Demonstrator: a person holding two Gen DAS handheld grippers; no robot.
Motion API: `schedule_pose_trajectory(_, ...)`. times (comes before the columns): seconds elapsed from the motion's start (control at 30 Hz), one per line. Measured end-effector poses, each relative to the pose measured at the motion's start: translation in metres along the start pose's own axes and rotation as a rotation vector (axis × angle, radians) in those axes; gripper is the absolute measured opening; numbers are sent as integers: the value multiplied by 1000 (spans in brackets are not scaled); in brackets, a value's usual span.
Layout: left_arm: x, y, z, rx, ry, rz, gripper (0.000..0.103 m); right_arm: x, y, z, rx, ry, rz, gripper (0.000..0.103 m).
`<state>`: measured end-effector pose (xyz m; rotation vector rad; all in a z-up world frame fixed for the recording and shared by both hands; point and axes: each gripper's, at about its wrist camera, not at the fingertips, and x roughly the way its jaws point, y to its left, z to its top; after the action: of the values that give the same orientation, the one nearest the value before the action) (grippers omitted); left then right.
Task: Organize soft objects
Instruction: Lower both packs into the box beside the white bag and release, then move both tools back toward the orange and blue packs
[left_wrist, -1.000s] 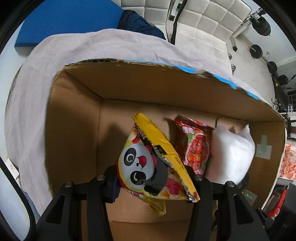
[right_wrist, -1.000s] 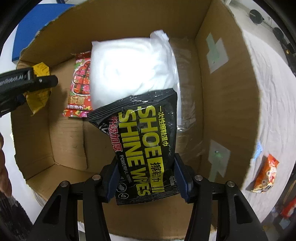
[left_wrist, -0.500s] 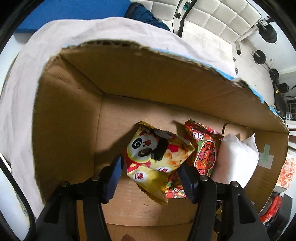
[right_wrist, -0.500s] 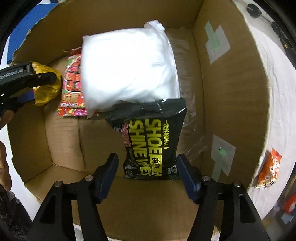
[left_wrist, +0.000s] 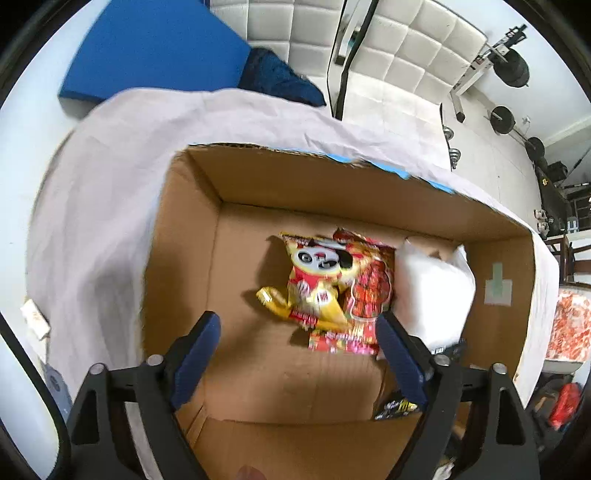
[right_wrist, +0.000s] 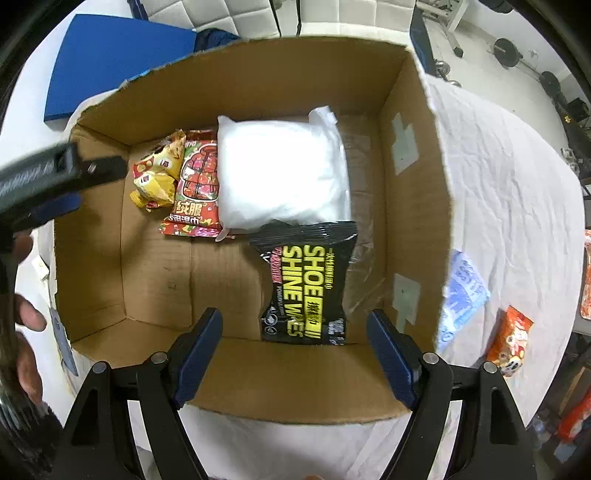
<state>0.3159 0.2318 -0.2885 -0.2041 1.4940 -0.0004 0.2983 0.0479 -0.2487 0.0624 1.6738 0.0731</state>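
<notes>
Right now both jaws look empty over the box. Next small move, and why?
Probably swing the right gripper out over the box wall toward the blue-and-white pack on the cloth. Both grippers' jaws are open and empty; the shoe shine wipes and panda snack bag already lie in the cardboard box, and that pack is the nearest loose item.

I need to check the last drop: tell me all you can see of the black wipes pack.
The wipes pack is a glossy black soft plastic pouch with yellow "SHOE SHINE WIPES" print. It lies flat on the box floor near the right wall, its crimped top edge against the white bag. The right tongs are open above it, not touching.
</notes>
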Motion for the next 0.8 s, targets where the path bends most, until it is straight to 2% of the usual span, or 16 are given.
schedule_pose_trajectory(0.07, -11, -4, -3, 12, -26, 13, 103, -6, -3, -4, 1, -17, -6, 91)
schedule_pose_trajectory(0.1, -14, -6, -4, 14, -41, 20, 103, -9, -4, -5, 2, -24, -8, 100)
schedule_pose_trajectory(0.13, -19, -6, -13, 18, -60, 29, 103, -14, -6, -6, 3, -30, -14, 103)
schedule_pose_trajectory(0.33, -35, -12, -49, 81, -127, 102, 103, -27, -17, -20, -8, -66, -55, 103)
schedule_pose_trajectory(0.47, -41, -15, -71, 73, -155, 97, 103, -39, -16, -34, -18, -112, -67, 103)
schedule_pose_trajectory(0.63, -57, -16, -101, 74, -221, 134, 102, -67, -19, -58, -17, -158, -40, 103)
schedule_pose_trajectory(0.8, -82, -17, -125, 53, -256, 106, 103, -96, -18, -84, -41, -216, -43, 103)
